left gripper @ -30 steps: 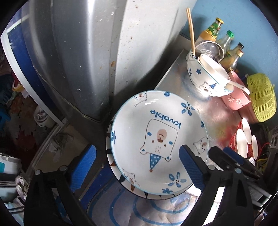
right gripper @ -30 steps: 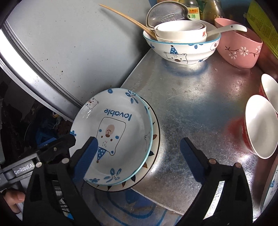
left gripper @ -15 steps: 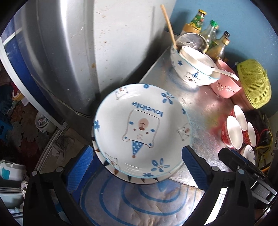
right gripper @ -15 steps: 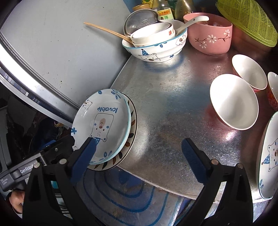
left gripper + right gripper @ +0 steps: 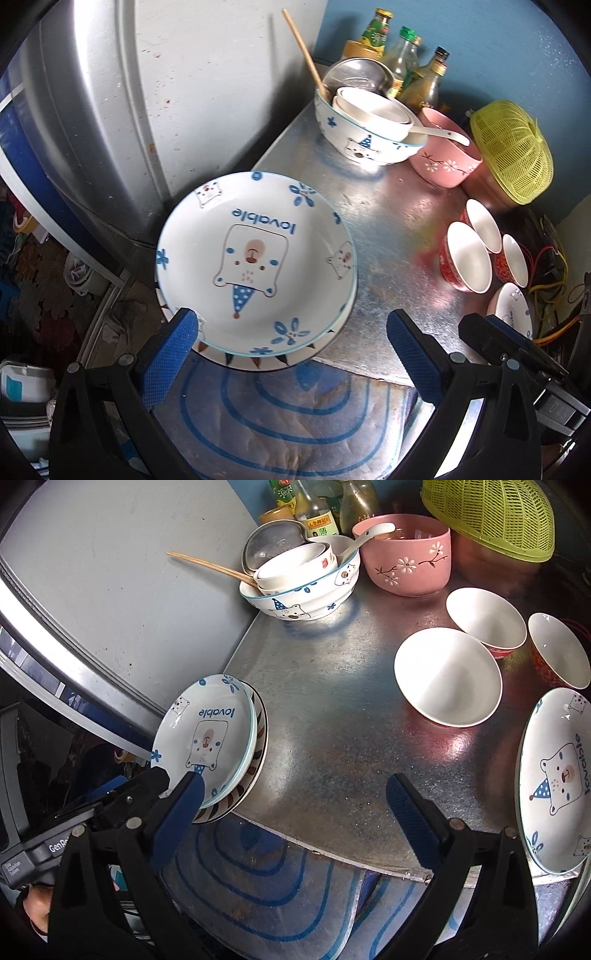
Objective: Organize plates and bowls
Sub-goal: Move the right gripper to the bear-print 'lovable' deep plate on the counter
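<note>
Left wrist view: both grippers [image 5: 290, 354] [image 5: 295, 805] gape empty; bear plate [image 5: 255, 266] overhangs counter [image 5: 399, 229], bowls [image 5: 467, 258] well apart.

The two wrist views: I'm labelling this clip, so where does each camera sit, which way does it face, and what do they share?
Left wrist: on the left gripper, looking down over the stacked bear plate at the metal counter's corner; its open blue fingers show.
Right wrist: on the right gripper, facing the counter's middle; open fingers show, the left gripper intrudes lower left.
Shared: plate stack, bear bowl, pink bowl.
</note>
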